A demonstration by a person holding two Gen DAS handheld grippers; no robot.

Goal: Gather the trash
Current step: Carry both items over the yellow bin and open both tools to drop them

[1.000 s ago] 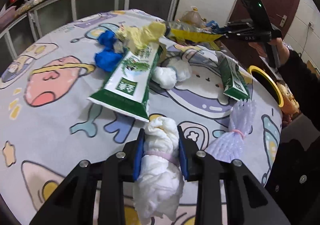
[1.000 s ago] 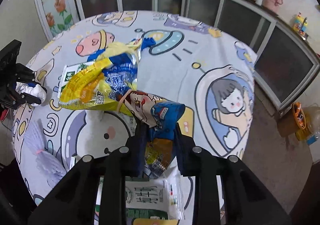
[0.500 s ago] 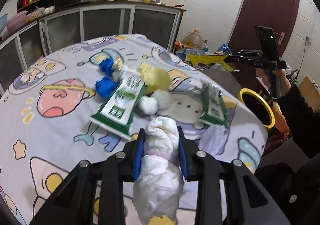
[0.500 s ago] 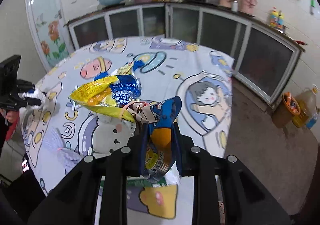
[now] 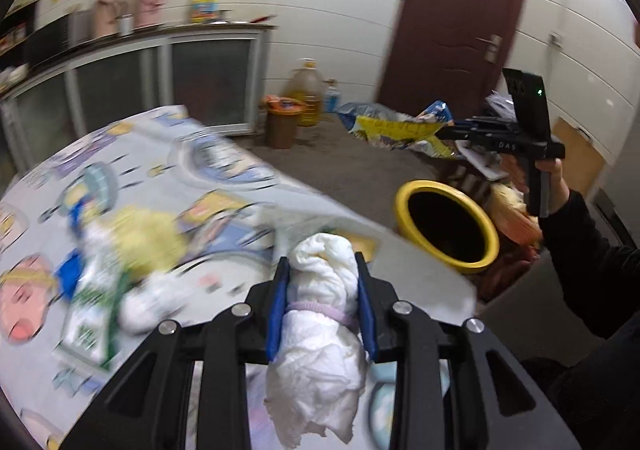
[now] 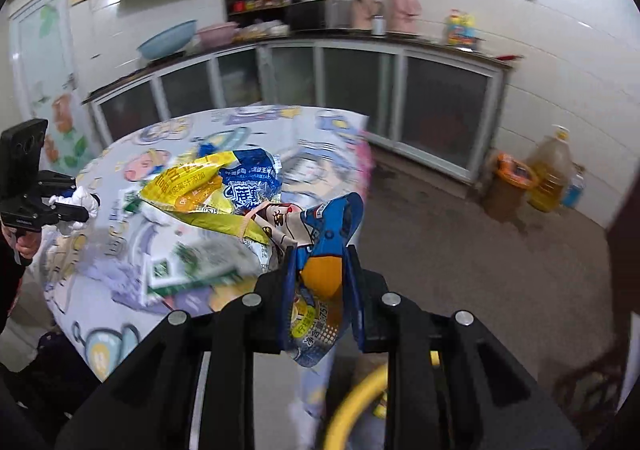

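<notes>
The right claw [image 6: 322,282] clamps snack wrappers [image 6: 248,194] above a yellow-rimmed bin [image 6: 352,406].

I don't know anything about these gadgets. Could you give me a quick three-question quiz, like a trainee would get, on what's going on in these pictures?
1. True or false: the left gripper has its jaws shut on a white tissue bundle.
2. What does the right gripper hold? A) a blue glove B) snack wrappers C) a green carton
3. What colour is the rim of the trash bin beside the table?

Key
1. True; a pale band is tied around it.
2. B; the bunch hangs forward from the jaws.
3. Yellow; the bin is dark inside.
</notes>
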